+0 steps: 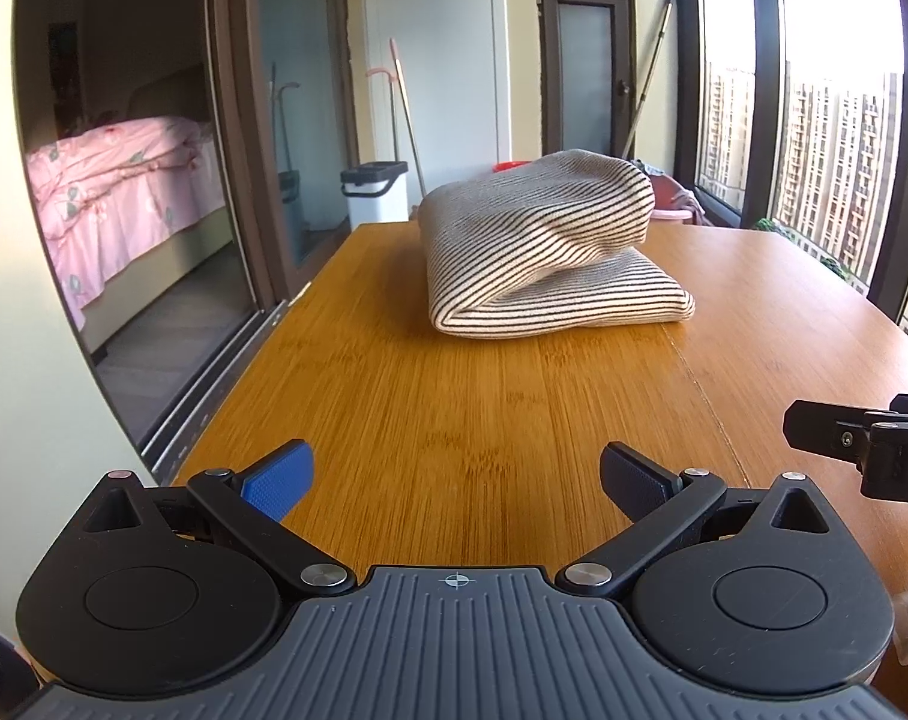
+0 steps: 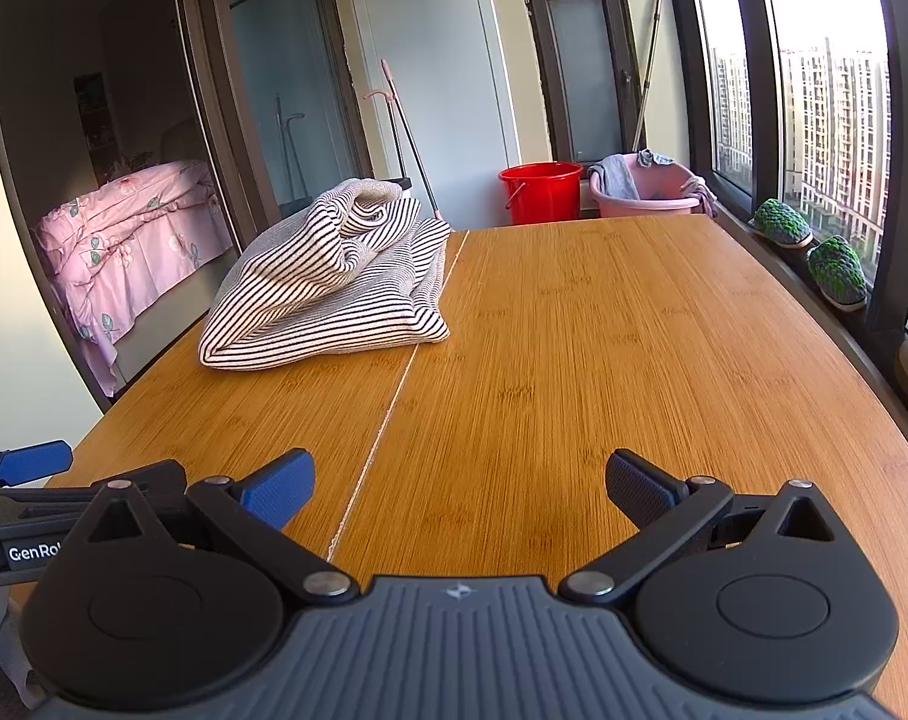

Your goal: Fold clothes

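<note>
Fingers of both the left gripper (image 1: 457,483) and right gripper (image 2: 460,480) spread wide, empty; folded striped garment (image 1: 544,249) sits mid-frame on the table (image 1: 454,408).

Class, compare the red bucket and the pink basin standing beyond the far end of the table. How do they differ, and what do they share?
The red bucket is bright red, while the pink basin is pale pink. The bucket looks narrower with steeper sides; the basin looks wider and more rounded. Nothing hangs on the bucket's rim, whereas cloths are draped over the basin's rim. Both are open-topped containers standing side by side behind the table, their lower parts hidden by its far edge.
</note>
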### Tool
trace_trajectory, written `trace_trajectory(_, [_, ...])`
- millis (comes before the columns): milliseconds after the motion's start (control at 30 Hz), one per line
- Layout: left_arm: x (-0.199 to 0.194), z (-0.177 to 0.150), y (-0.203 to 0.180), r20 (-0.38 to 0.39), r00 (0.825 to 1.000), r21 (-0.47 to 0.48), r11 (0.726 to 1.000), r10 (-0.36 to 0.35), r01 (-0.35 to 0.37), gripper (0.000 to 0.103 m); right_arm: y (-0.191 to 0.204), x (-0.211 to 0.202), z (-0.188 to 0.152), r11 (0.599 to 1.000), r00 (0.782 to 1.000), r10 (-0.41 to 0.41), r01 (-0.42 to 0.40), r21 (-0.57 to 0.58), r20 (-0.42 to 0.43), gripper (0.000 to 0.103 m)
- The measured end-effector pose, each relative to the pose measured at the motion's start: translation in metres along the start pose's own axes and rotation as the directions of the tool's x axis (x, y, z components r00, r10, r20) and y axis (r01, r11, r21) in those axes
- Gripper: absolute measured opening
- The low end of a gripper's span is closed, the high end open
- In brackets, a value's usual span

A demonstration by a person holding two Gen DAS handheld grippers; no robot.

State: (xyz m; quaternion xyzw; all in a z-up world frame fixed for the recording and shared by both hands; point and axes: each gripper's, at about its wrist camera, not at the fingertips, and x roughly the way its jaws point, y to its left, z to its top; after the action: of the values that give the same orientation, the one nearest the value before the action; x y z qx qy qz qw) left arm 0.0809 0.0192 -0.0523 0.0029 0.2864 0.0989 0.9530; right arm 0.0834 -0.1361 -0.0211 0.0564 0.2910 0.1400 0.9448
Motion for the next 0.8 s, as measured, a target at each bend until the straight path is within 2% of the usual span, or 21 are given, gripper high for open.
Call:
trace_trajectory(400, [0.0022,-0.0013,0.0015,-0.028,0.999,-0.02,1.0,-0.02,0.02,0.103,0.0004,0.001,-0.0006,1.0,1.0,0.001,-0.001,0.0,-0.002,0.103])
trace_trajectory(800, [0.0012,-0.0021,0.0003,-0.025,1.0,-0.016,1.0,-0.013,0.013,0.103,-0.0017,0.0029,0.0002,1.0,1.0,0.002,-0.002,0.0,-0.006,0.103])
